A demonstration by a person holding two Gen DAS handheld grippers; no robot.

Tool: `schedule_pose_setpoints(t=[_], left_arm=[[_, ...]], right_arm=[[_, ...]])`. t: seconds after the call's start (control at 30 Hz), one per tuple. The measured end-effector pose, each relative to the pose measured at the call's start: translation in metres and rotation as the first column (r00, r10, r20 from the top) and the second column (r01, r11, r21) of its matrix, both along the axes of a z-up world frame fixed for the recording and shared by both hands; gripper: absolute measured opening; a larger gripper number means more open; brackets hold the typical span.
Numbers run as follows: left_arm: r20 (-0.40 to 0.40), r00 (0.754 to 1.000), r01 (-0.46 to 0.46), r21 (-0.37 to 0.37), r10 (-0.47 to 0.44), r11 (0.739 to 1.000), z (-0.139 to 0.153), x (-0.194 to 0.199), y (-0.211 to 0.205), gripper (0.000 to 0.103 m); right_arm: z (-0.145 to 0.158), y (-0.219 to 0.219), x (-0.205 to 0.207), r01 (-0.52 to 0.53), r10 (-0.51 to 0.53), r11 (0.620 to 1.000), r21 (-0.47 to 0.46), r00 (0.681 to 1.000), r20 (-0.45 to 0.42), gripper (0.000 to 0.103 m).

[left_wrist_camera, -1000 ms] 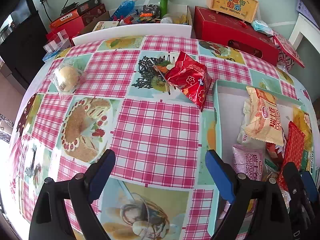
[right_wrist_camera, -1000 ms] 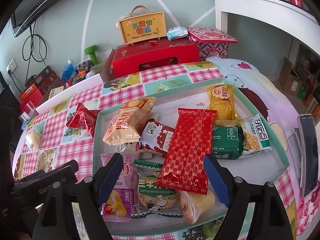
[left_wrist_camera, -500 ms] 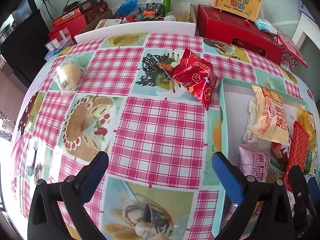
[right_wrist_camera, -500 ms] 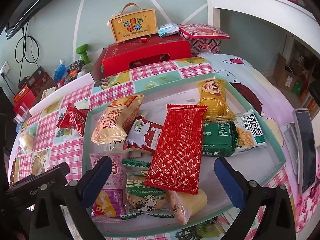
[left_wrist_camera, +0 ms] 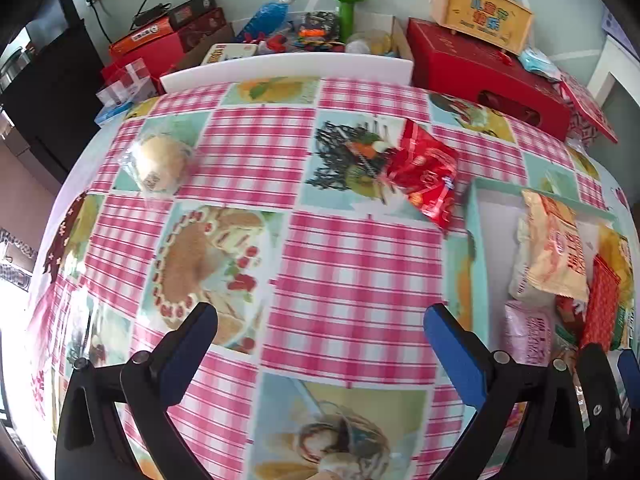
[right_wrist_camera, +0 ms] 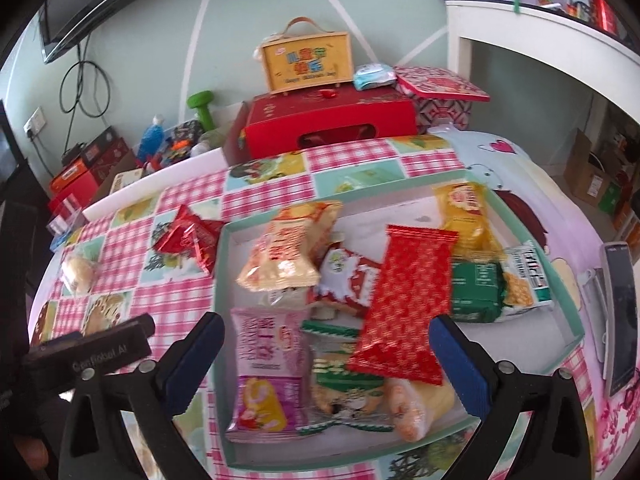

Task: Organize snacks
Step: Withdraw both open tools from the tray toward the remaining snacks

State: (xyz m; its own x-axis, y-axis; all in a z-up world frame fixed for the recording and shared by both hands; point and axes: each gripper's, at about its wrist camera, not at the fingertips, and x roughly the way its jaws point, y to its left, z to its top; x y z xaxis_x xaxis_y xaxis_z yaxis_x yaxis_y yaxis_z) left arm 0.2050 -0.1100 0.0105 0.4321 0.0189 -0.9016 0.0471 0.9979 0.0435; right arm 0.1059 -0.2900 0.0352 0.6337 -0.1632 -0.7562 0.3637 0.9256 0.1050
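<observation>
A teal-rimmed tray (right_wrist_camera: 222,272) on the checked tablecloth holds several snack packs, among them a long red wafer pack (right_wrist_camera: 404,300) and a beige pack (right_wrist_camera: 290,248). The tray also shows at the right of the left wrist view (left_wrist_camera: 474,248). A red snack bag (left_wrist_camera: 426,178) lies on the cloth just left of the tray, and also shows in the right wrist view (right_wrist_camera: 190,238). A wrapped bun (left_wrist_camera: 160,164) lies at the far left. My left gripper (left_wrist_camera: 320,328) is open and empty above the cloth. My right gripper (right_wrist_camera: 326,340) is open and empty above the tray.
A red gift box (right_wrist_camera: 332,124) with a yellow carry box (right_wrist_camera: 308,60) on it stands at the table's far edge. A phone (right_wrist_camera: 620,320) lies right of the tray. Boxes, a bottle and a green dumbbell (left_wrist_camera: 348,8) sit behind the table.
Both grippers have pulled back and risen a little, so the table looks farther away. Both stay open and empty. No snack has moved.
</observation>
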Motion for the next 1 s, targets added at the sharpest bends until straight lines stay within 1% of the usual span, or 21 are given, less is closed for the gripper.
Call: schedule_pose_setpoints(t=[0.27,0.4,0.57,0.7,0.83,0.9,1.0], left_arm=[[0.011,0.999,-0.046,0.030,0.046,0.998,0.002,0.013,0.032,0.103],[0.009,0.999,-0.053,0.041,0.053,0.998,0.001,0.021,0.041,0.103],[-0.006,0.998,-0.059,0.018,0.059,0.998,0.000,0.032,0.053,0.103],[-0.016,0.996,-0.084,0.002,0.084,0.996,0.000,0.045,0.067,0.103],[-0.039,0.993,-0.109,-0.008,0.109,0.994,-0.002,0.064,0.088,0.103],[-0.049,0.989,-0.139,0.001,0.139,0.990,-0.003,0.077,0.103,0.103],[-0.079,0.976,-0.205,-0.007,0.204,0.979,-0.008,0.097,0.130,0.103]], right_arm=[[-0.005,0.024,0.010,-0.065,0.065,0.998,-0.006,0.998,-0.020,0.103],[-0.001,0.032,0.014,-0.077,0.077,0.997,-0.010,0.997,-0.005,0.103],[0.004,0.047,0.029,-0.124,0.124,0.992,-0.018,0.992,-0.001,0.103],[0.008,0.060,0.048,-0.169,0.169,0.985,-0.011,0.986,0.002,0.103],[0.008,0.070,0.079,-0.228,0.226,0.973,-0.024,0.973,-0.048,0.103],[0.007,0.074,0.093,-0.259,0.255,0.965,-0.041,0.964,-0.074,0.103],[0.001,0.082,0.118,-0.316,0.304,0.946,-0.069,0.942,-0.140,0.103]])
